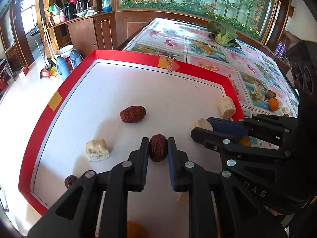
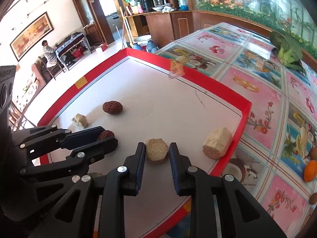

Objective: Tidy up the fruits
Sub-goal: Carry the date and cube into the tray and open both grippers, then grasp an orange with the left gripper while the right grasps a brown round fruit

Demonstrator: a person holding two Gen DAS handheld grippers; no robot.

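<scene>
A red-rimmed white tray (image 1: 59,97) lies on the table and also shows in the right wrist view (image 2: 227,93). My left gripper (image 1: 158,145) is shut on a red date (image 1: 158,147) just above the tray floor; it appears in the right wrist view (image 2: 108,136). My right gripper (image 2: 157,151) is shut on a tan sugarcane piece (image 2: 156,151); it appears in the left wrist view (image 1: 200,128). A second date (image 1: 132,114) and cane chunks (image 1: 97,149) (image 1: 226,107) lie loose in the tray. A third date (image 1: 70,181) sits at the near left.
An orange (image 2: 310,170) and small brown fruits (image 1: 269,94) lie on the fruit-print tablecloth right of the tray. A broccoli head (image 2: 288,51) sits at the far table edge by the wooden cabinet. An orange fruit (image 1: 136,230) shows under my left gripper.
</scene>
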